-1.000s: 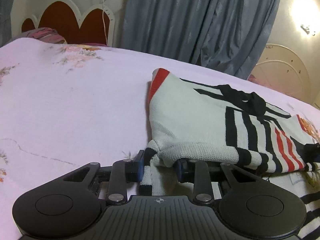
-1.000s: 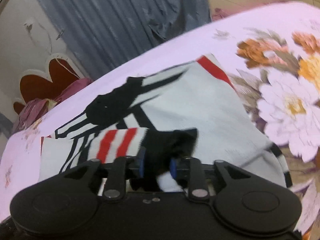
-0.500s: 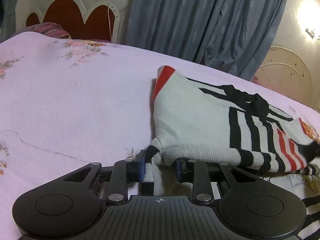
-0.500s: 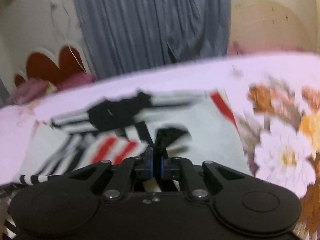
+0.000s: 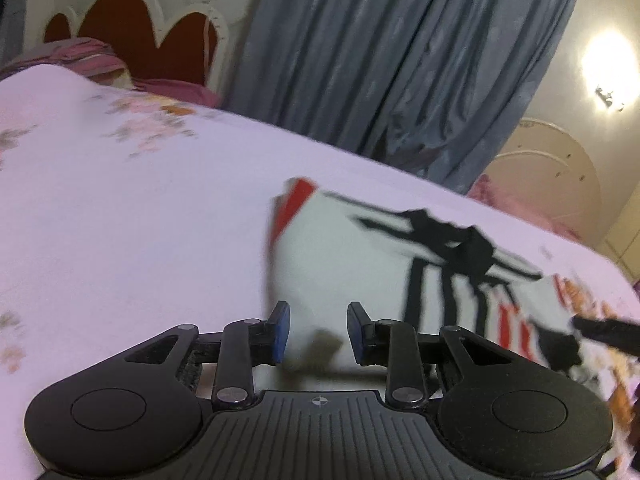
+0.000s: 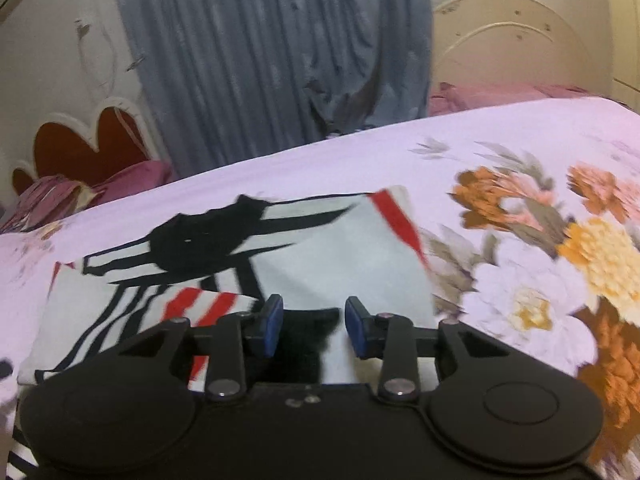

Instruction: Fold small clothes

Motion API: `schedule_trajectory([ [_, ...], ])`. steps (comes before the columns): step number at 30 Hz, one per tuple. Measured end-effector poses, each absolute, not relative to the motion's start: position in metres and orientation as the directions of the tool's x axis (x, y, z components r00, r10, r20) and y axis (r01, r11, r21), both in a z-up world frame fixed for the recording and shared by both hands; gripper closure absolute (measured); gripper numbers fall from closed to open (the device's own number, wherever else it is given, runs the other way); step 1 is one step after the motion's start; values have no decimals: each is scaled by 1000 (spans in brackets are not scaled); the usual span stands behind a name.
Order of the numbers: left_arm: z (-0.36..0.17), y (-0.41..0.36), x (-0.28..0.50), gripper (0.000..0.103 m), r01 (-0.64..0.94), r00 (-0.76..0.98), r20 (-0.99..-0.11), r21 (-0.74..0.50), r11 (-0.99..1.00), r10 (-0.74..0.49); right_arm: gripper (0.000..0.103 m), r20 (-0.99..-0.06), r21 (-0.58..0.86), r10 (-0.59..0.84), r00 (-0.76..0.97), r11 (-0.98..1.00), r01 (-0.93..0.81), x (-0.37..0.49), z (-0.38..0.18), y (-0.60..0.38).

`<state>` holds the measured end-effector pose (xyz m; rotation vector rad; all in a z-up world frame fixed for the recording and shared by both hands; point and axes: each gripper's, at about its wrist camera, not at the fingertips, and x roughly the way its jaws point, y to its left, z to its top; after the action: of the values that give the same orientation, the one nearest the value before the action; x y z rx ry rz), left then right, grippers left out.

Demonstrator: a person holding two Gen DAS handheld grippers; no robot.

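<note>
A small white knit garment (image 5: 352, 248) with black and red stripes lies folded on the lilac bedsheet (image 5: 140, 208). In the left wrist view my left gripper (image 5: 318, 330) is open, its blue pads either side of the garment's near corner, holding nothing. In the right wrist view the garment (image 6: 320, 256) lies flat with a red-striped sleeve (image 6: 200, 304) folded over it. My right gripper (image 6: 314, 326) is open above a black cuff (image 6: 308, 328) at the near edge. The right gripper's black tip (image 5: 608, 330) shows at the left view's right edge.
The sheet has a large orange and white flower print (image 6: 560, 264) right of the garment. A red and cream headboard (image 5: 132, 36) with pink pillows (image 5: 96, 60), a grey-blue curtain (image 5: 400, 60) and a cream footboard (image 6: 512, 48) lie beyond the bed.
Both grippers were shut on garment edges and have opened, letting the fabric drop onto the bed. Both have drawn back a little from the garment.
</note>
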<state>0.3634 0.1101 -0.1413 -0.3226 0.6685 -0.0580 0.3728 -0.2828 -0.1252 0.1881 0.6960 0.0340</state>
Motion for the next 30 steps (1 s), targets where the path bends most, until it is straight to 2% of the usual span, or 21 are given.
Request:
schedule_trajectory([
  [3,-144,94,393,73,-24,767,-613,-323,946,-189,69,-646,170,126,753,985,-19,381,-130,-263],
  [11,-166,90,457,73,-47,727,-663,-309,950,-180,69,-675,173,164,720,983,-62,397,-145,-239],
  [15,-172,94,480,73,-48,738,-655,-292,955,-163,69,-689,147,147,710,987,-61,404,-154,-238],
  [19,-178,111,498,73,-125,748,-653,-312,942,-117,71,-692,99,106,714,994,-52,410,-161,-243],
  [25,-172,109,492,73,-149,759,-646,-300,942,-86,70,-689,82,90,719,996,-45,411,-157,-243],
  [30,-163,98,453,73,-85,771,-631,-243,966,-91,68,-676,111,133,725,991,-78,394,-149,-241],
])
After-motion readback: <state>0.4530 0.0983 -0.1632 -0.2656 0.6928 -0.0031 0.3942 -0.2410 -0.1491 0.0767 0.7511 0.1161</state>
